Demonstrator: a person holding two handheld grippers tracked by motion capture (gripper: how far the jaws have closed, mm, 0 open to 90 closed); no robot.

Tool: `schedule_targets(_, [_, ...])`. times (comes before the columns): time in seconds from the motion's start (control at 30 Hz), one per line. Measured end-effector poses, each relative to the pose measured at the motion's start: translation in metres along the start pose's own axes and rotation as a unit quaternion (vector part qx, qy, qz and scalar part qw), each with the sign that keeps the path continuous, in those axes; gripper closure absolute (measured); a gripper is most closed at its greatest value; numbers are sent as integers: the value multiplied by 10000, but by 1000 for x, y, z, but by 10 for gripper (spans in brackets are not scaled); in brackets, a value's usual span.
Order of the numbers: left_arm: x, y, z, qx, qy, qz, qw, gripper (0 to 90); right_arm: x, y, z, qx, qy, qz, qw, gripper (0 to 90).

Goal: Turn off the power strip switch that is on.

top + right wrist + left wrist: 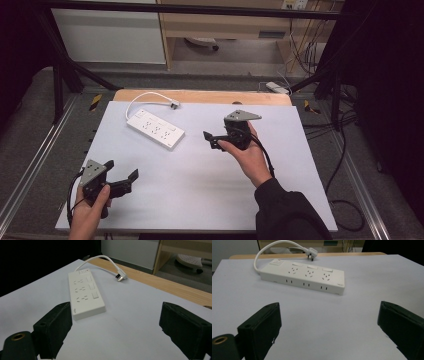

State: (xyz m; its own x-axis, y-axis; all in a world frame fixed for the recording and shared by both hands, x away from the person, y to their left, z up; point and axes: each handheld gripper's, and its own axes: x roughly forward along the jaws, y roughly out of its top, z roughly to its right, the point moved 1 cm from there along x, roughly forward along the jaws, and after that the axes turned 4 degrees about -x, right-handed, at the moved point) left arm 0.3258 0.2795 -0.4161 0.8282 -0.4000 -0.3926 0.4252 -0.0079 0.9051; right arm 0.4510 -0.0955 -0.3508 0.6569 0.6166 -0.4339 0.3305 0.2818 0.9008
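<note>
A white power strip point(155, 129) lies flat on the white board point(200, 195), toward its back left. Its white cord point(145, 96) loops back to a plug point(174, 104) that rests unplugged near the board's far edge. My left gripper point(121, 170) hovers open at the board's front left corner and holds nothing. In the left gripper view the strip point(304, 277) lies well ahead of the spread jaws. My right gripper point(210, 140) is open just right of the strip, pointing left at it. In the right gripper view the strip point(85, 293) sits close ahead on the left, with the plug point(121, 276) beyond it.
A wooden table edge point(200, 96) shows behind the board. Metal rails point(30, 165) run along both sides. Black cables point(345, 165) trail on the right, and another white strip point(277, 87) lies on the floor behind. A cabinet point(225, 25) stands farther back.
</note>
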Motion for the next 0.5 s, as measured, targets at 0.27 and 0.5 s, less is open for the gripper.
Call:
schedule_targets(0.27, [3, 1, -1, -10, 52, -7, 10000, 53, 20, 5, -4, -137, -34, 3, 9999, 200])
schedule_targets(0.5, [0, 1, -4, -67, 147, 79, 9998, 56, 32, 8, -6, -157, -85, 15, 9998, 358])
